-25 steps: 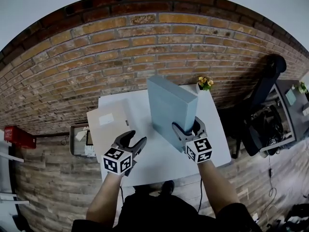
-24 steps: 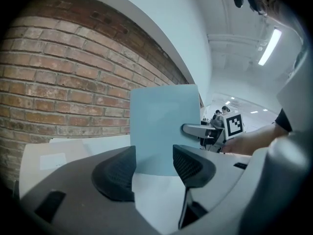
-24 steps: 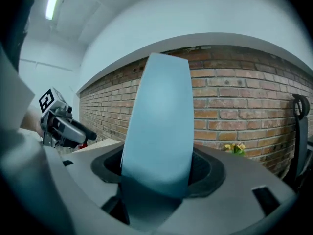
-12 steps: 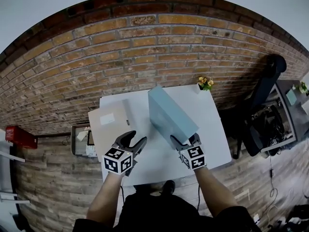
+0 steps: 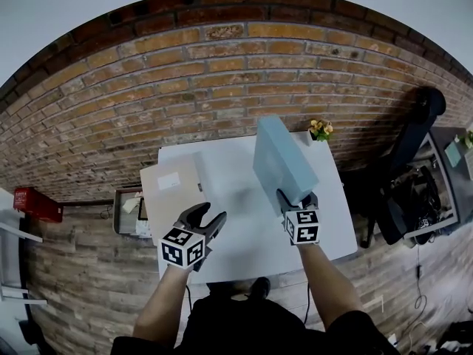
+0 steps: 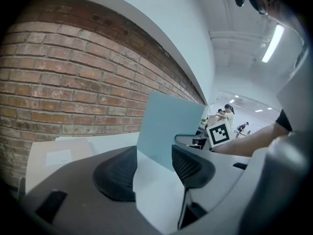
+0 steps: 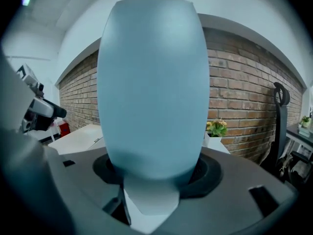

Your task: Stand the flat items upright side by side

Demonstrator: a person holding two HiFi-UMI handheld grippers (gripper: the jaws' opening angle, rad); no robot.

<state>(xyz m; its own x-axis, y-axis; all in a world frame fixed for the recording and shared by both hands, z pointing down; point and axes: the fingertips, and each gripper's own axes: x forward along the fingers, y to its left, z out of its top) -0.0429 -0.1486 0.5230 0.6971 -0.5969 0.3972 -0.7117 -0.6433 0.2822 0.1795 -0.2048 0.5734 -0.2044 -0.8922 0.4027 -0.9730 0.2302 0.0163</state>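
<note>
1. Right gripper (image 5: 297,198) is clenching the near end of a flat, pale blue rectangular cardboard box (image 5: 279,161). Its jaws have just been closing, and the box is sitting between them with the pads pressing on its two broad faces.
2. That blue box is standing on a long edge over the right half of the white rectangular table (image 5: 244,235), running away from the person toward the red brick wall (image 5: 222,72). Whether its lower edge is touching the tabletop cannot be told.
3. Left gripper (image 5: 203,220) is hovering released over the near left part of the table. Its jaws are standing apart with nothing between them but bare tabletop.
4. A flat beige cardboard box with a white label (image 5: 171,191) is lying on its broad face at the table's left edge, just beyond the left gripper and well apart from the blue box.
5. A small potted plant with yellow flowers (image 5: 321,129) is sitting at the table's far right corner, just beyond the far end of the blue box.
</note>
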